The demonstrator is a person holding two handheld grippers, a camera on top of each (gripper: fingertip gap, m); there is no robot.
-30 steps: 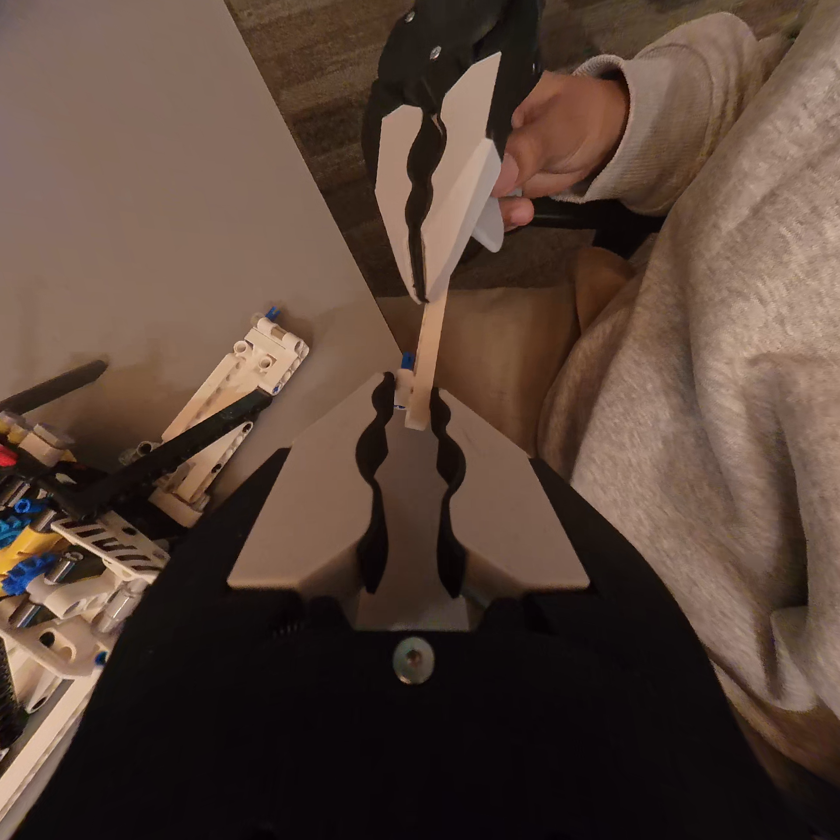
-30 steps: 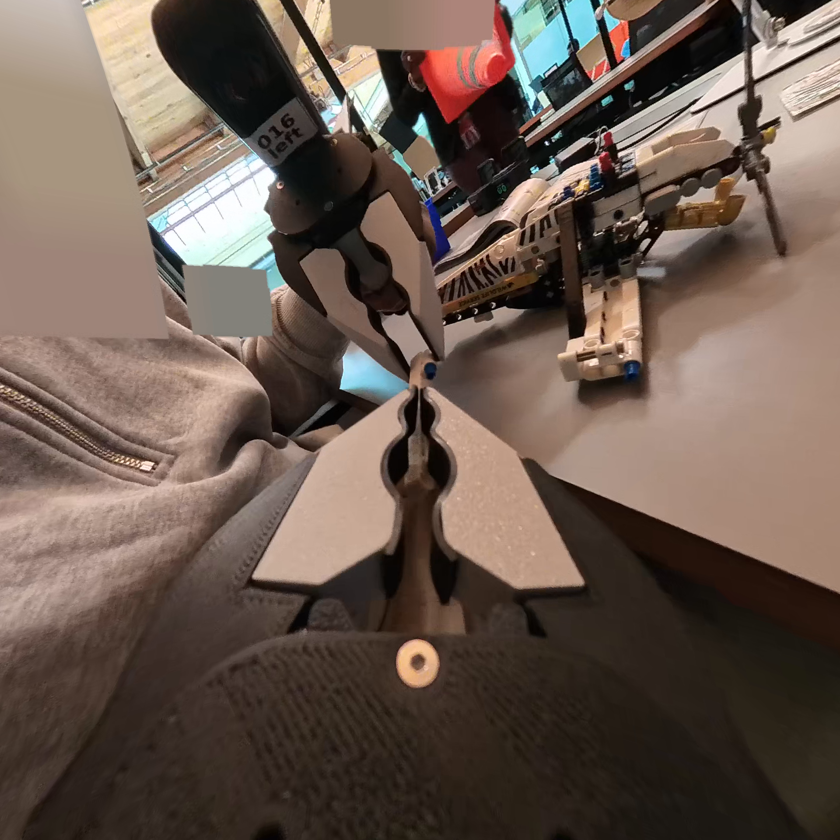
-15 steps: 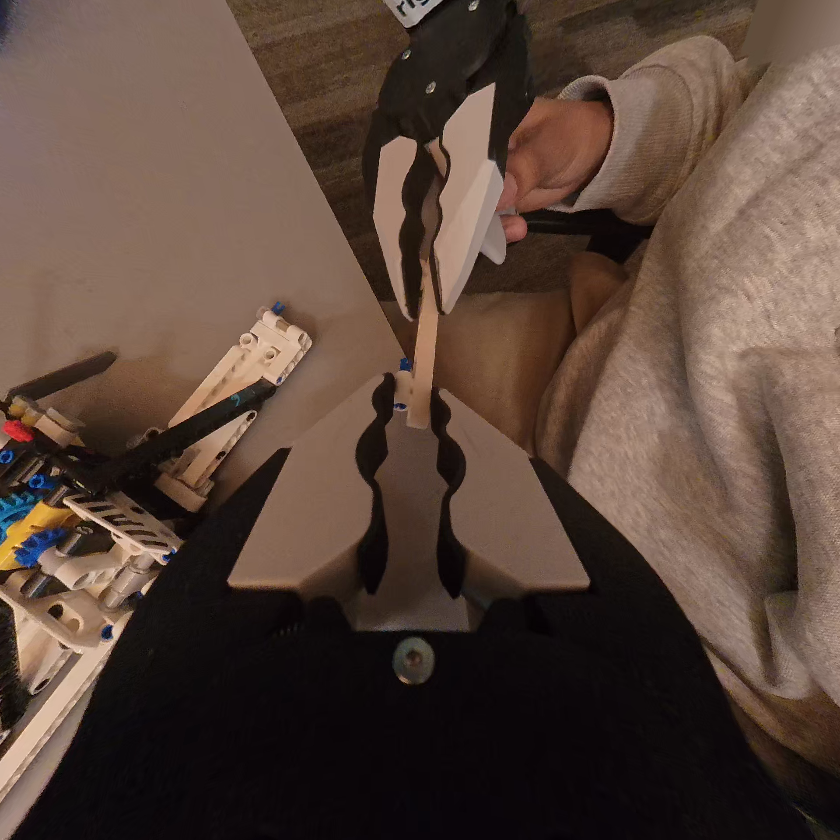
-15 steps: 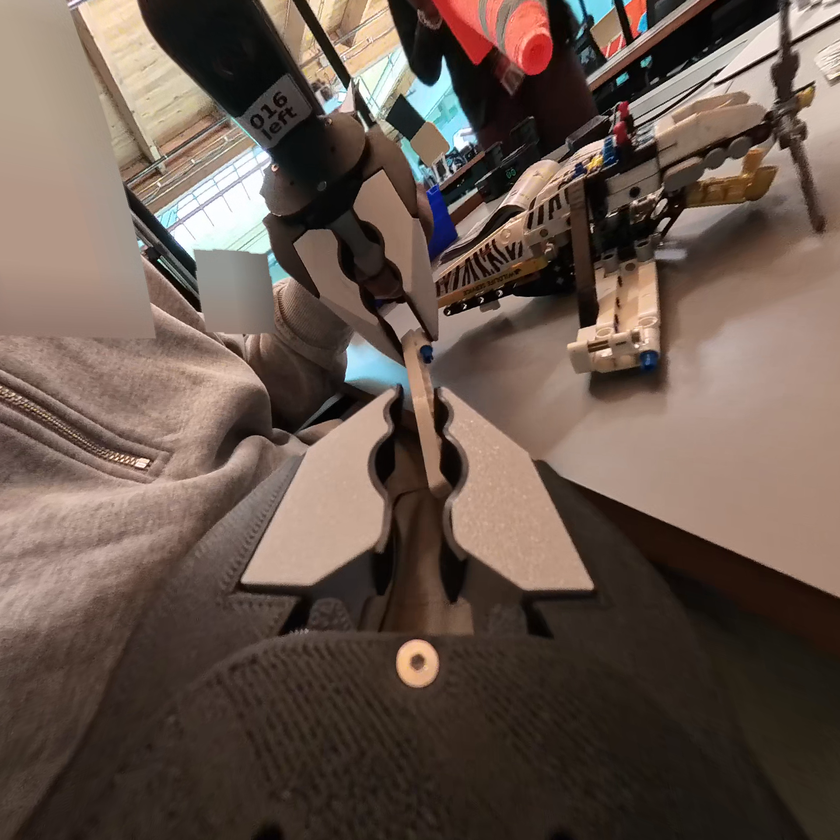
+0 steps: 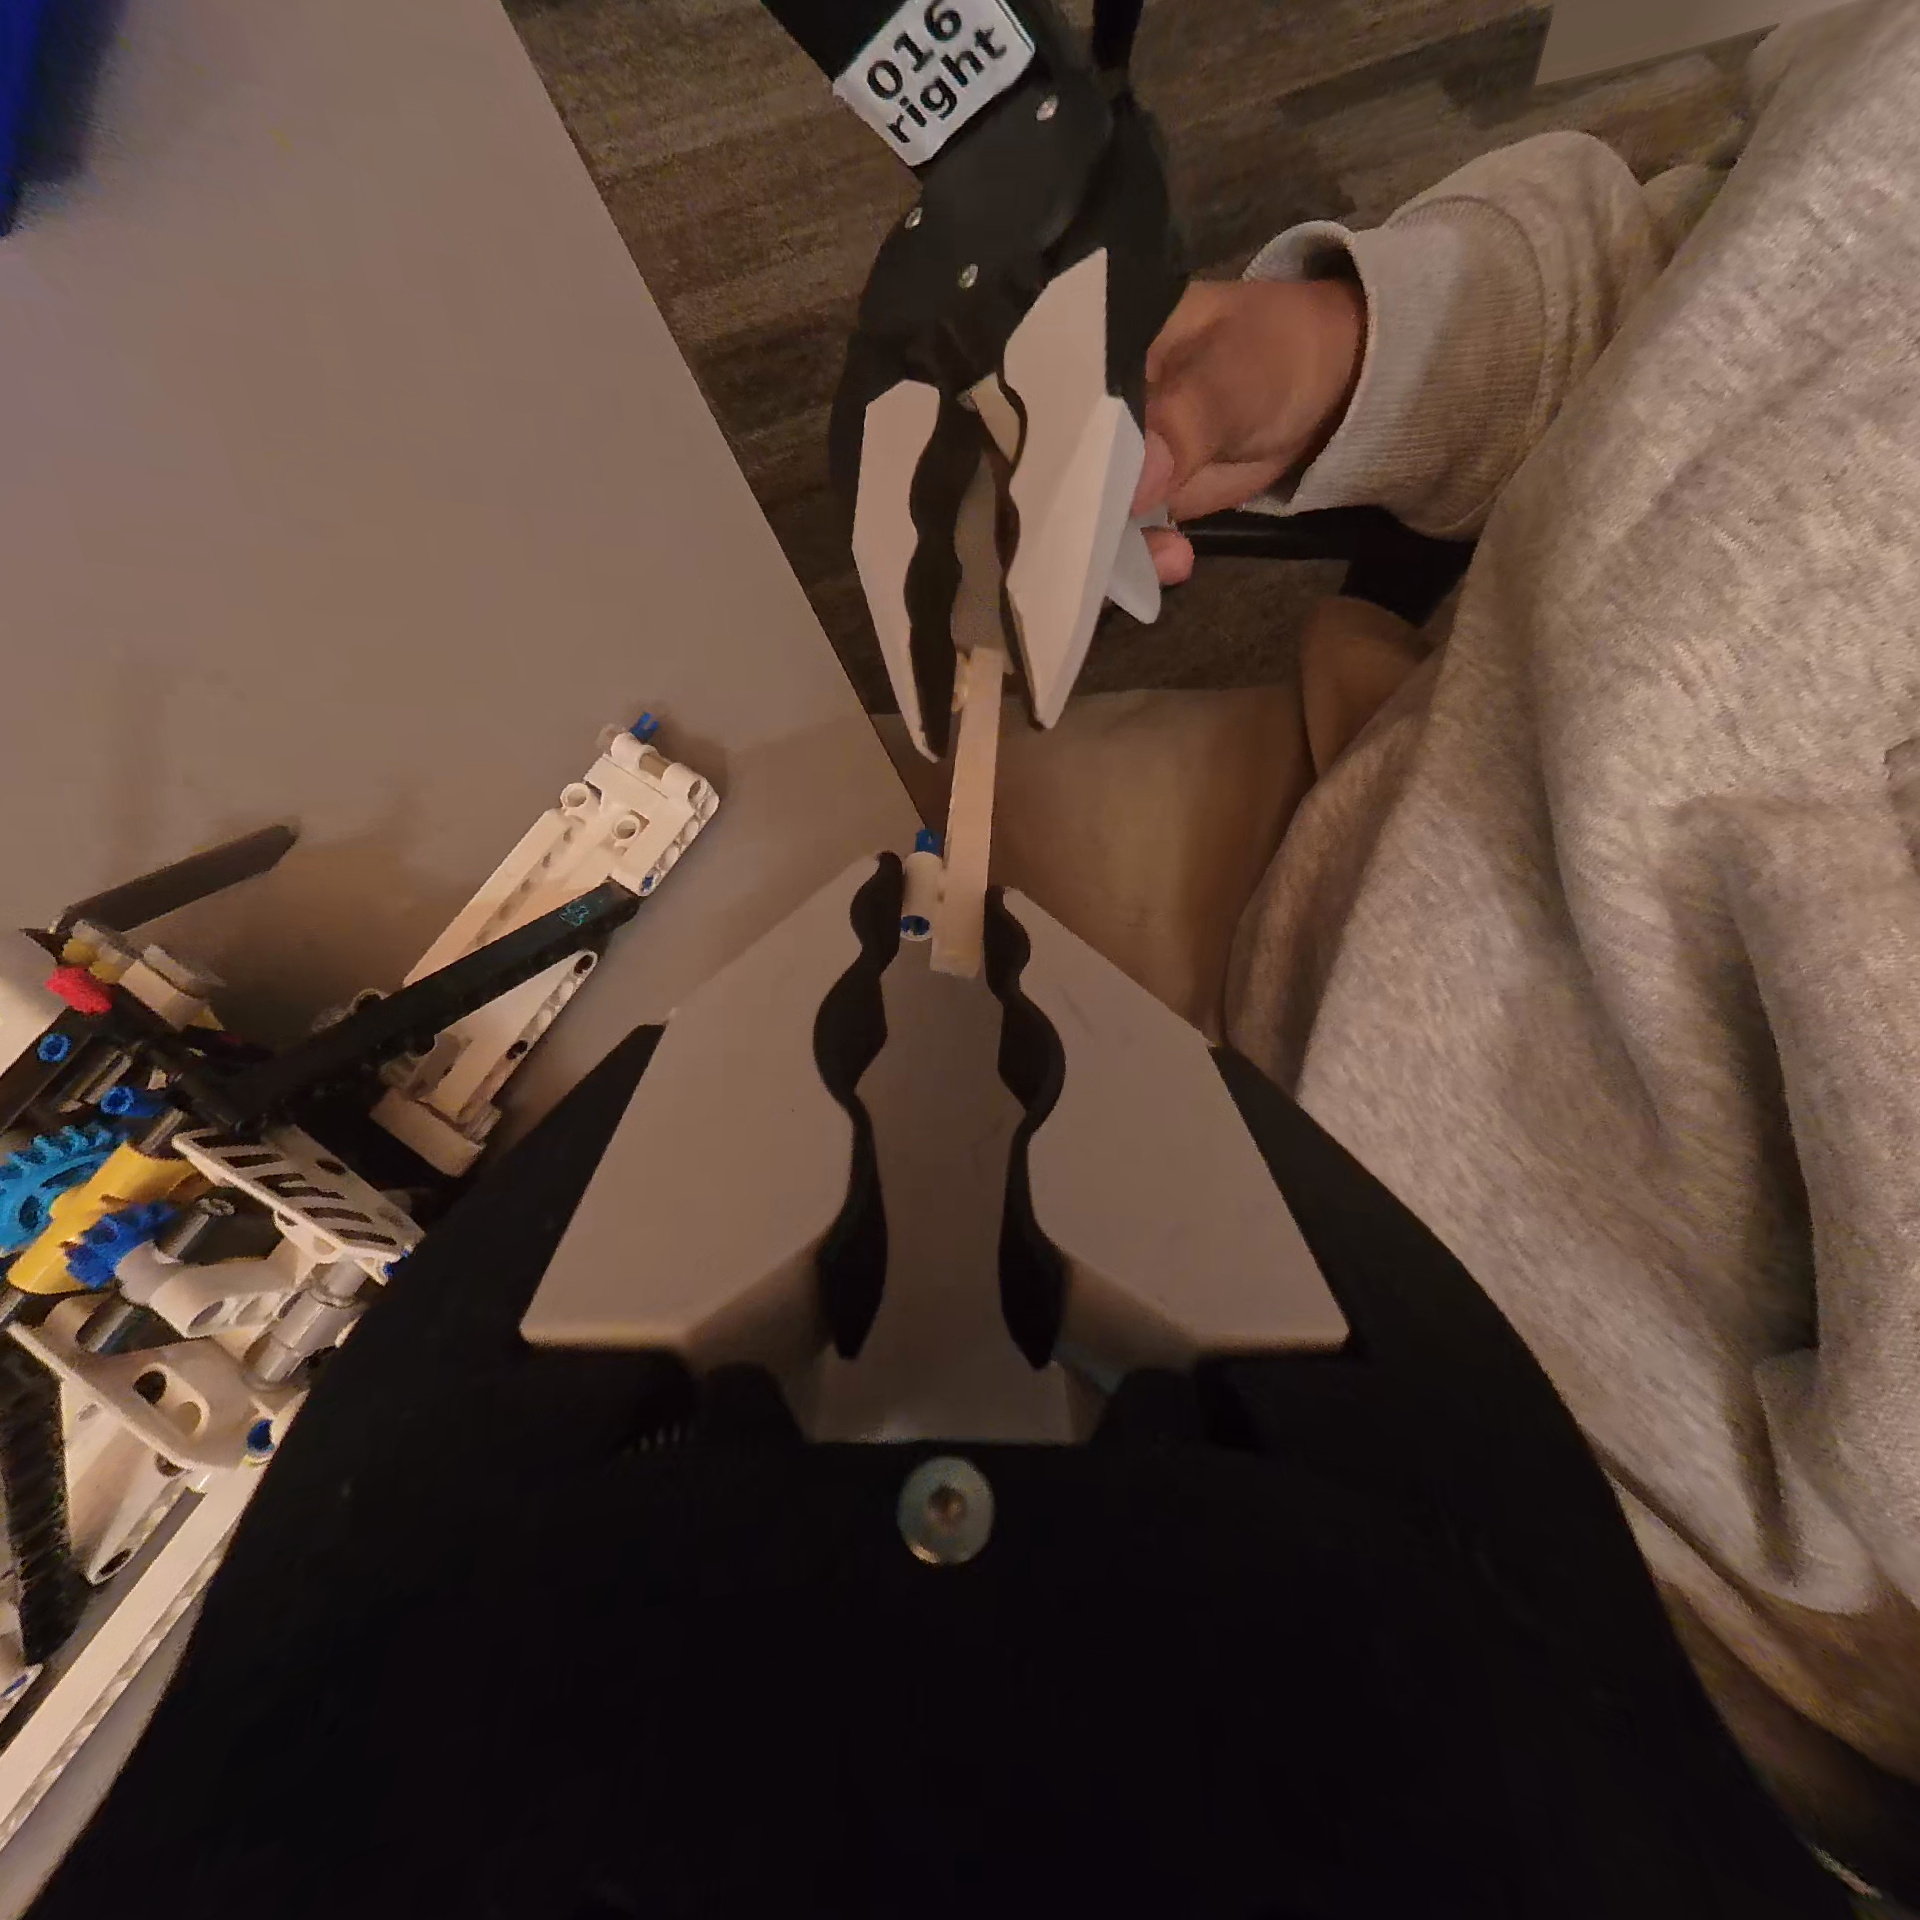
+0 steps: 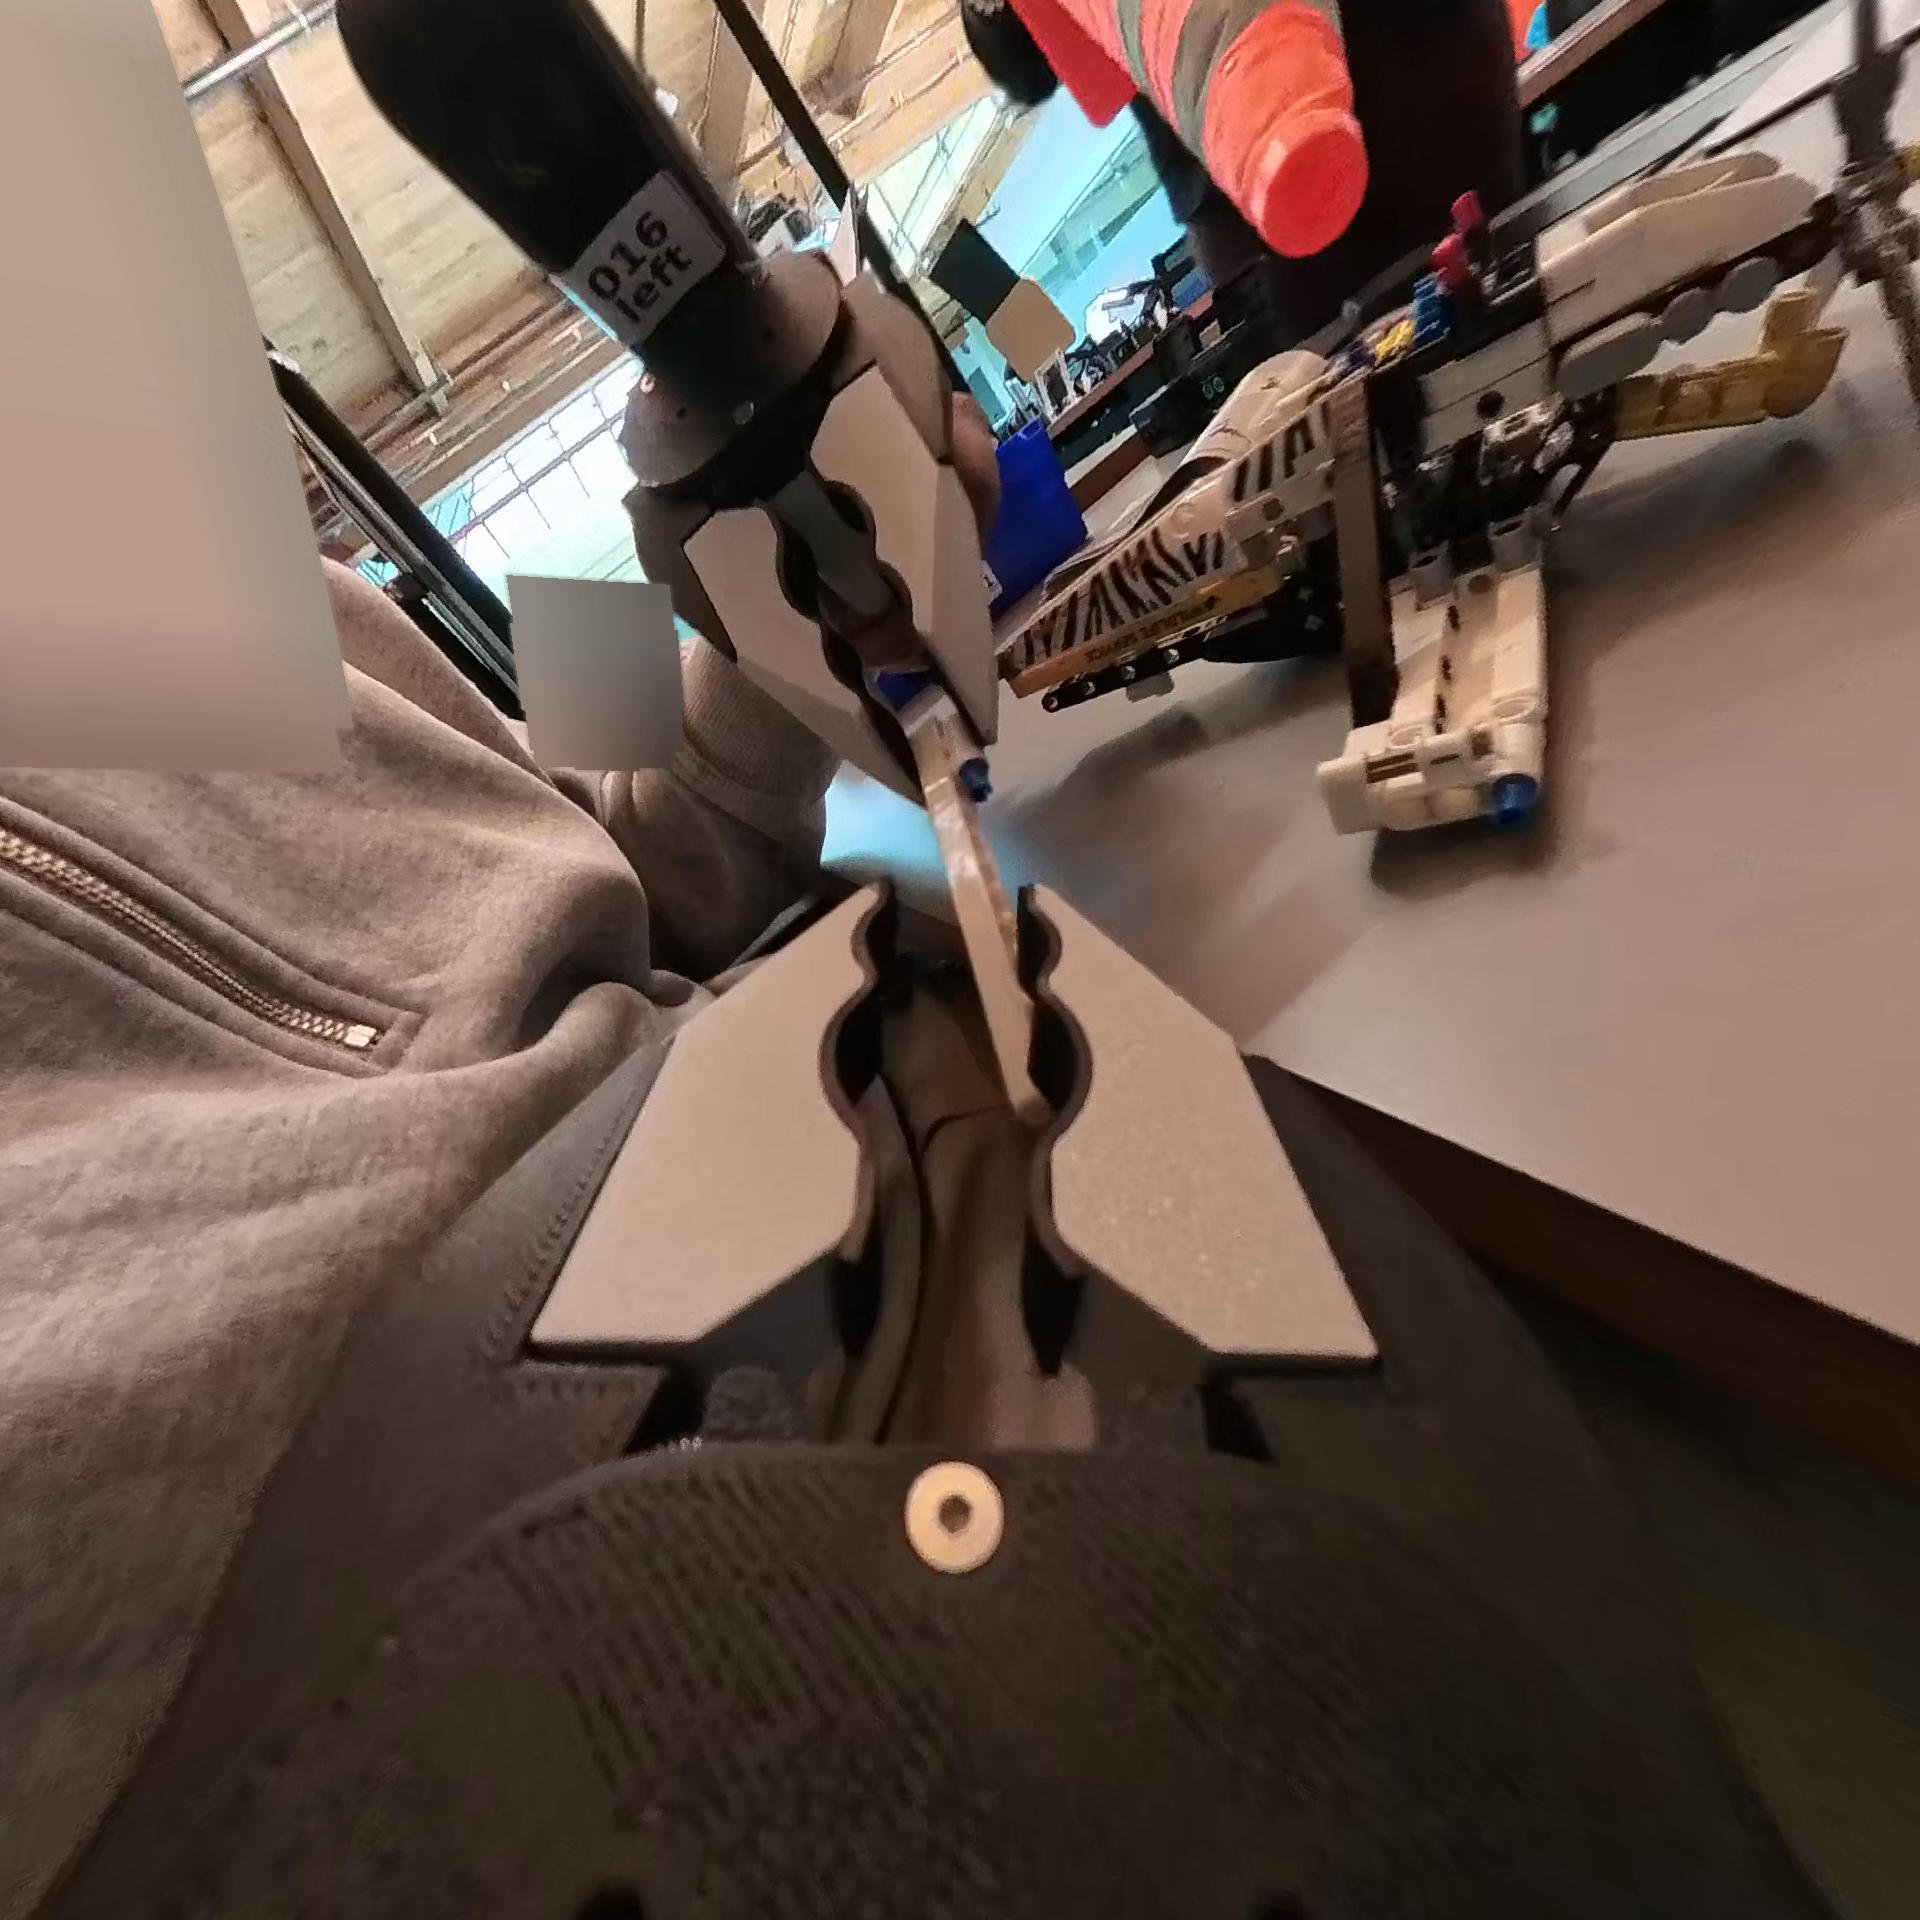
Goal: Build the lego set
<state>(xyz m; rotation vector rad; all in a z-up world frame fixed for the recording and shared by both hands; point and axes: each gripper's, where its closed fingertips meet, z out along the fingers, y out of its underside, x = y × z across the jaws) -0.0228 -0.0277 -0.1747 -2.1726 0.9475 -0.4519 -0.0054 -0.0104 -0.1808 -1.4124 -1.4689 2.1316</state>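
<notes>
**White beam passed between two hand-held grippers off the worktop edge**

On the worktop (image 5: 312,468), near its edge, the partly built lego helicopter model (image 5: 239,1174) lies with its white strut pointing at the corner. Off the edge, over the person's lap, the left hand-held gripper (image 5: 940,914) pinches the end of a long white lego beam (image 5: 971,821) that carries a blue pin (image 6: 974,774). The beam's other end lies between the fingers of the right hand-held gripper (image 6: 951,914), which stand narrowly apart, only the right finger touching it.
</notes>
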